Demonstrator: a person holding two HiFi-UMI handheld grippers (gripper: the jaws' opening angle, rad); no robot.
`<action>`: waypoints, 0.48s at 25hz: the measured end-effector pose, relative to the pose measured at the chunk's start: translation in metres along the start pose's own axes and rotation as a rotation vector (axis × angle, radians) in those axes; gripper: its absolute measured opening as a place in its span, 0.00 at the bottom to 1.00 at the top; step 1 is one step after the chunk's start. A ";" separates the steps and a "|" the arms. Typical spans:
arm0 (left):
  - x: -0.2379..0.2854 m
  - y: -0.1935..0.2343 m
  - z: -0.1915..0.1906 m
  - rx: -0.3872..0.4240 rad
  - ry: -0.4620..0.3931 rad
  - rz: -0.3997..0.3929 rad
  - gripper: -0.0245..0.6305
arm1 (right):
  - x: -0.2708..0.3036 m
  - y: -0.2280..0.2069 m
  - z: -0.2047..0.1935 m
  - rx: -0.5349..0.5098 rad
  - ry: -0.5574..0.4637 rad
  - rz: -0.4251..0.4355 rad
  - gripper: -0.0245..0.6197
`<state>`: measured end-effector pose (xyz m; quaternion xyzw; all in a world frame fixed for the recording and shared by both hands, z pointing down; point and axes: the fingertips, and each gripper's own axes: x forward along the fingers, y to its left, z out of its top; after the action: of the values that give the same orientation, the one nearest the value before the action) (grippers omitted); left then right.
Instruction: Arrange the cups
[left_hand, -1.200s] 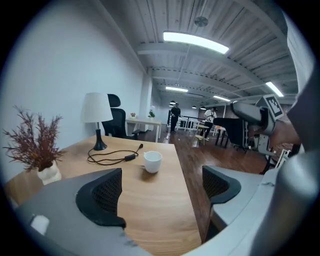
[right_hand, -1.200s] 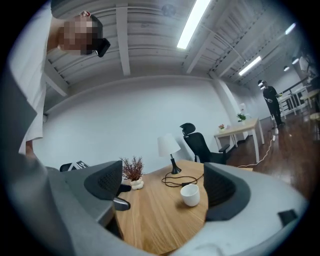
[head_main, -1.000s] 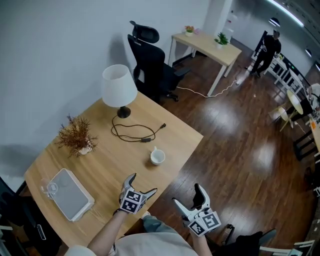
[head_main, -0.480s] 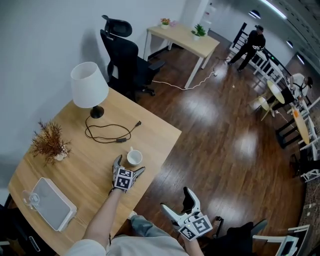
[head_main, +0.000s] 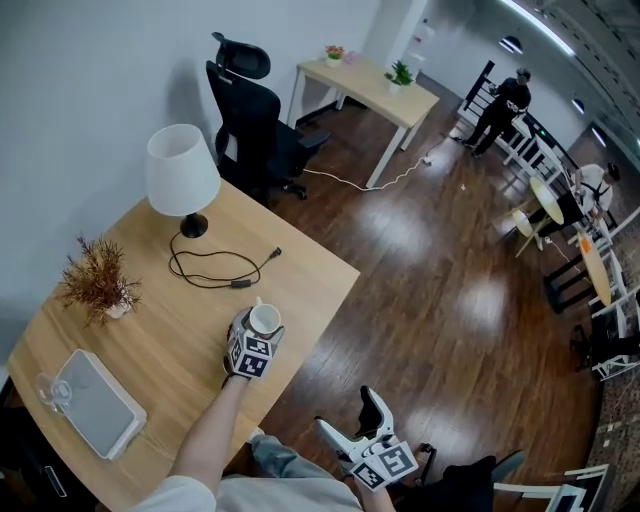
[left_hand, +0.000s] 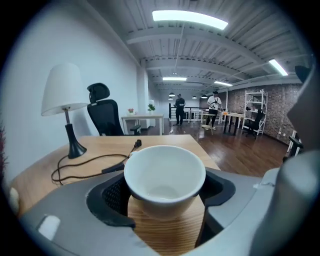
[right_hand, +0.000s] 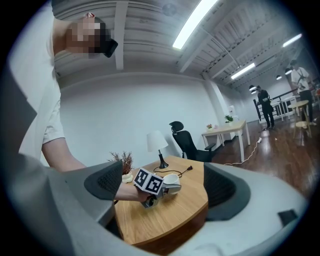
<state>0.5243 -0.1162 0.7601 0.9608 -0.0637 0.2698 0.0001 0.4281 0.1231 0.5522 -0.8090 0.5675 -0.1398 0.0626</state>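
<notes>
A white cup (head_main: 263, 318) stands upright on the wooden table (head_main: 160, 330) near its right edge. My left gripper (head_main: 261, 325) is around it; its jaws have just been closing and the pads now press the cup (left_hand: 165, 172) on both sides. In the left gripper view the cup is empty, with its base on the wood between the fingers (left_hand: 110, 200). My right gripper (head_main: 346, 412) hangs off the table over the dark floor, open with nothing between its jaws. The right gripper view shows the cup (right_hand: 171, 178) in the left gripper (right_hand: 161, 186) from the side.
A white lamp (head_main: 182, 170) and its black cable (head_main: 215, 268) are at the table's far side, a dried plant (head_main: 97, 280) at the left. A white flat box (head_main: 95, 402) and a clear glass (head_main: 50, 390) sit at the near left. A black office chair (head_main: 250, 100) stands behind.
The left gripper has moved forward over the table to the white cup and its jaws have come in onto it. The right gripper has stayed low off the table.
</notes>
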 end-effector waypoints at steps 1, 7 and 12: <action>-0.009 0.001 0.010 0.001 -0.027 0.000 0.64 | 0.002 0.000 0.000 0.006 -0.001 0.005 0.82; -0.094 0.011 0.050 -0.017 -0.102 0.019 0.64 | 0.030 0.021 0.002 0.032 -0.013 0.095 0.82; -0.180 0.041 0.063 -0.053 -0.136 0.076 0.64 | 0.073 0.058 0.012 0.021 -0.031 0.230 0.82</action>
<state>0.3999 -0.1366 0.6117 0.9735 -0.1072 0.2018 0.0109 0.4025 0.0334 0.5370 -0.7400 0.6539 -0.1252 0.0956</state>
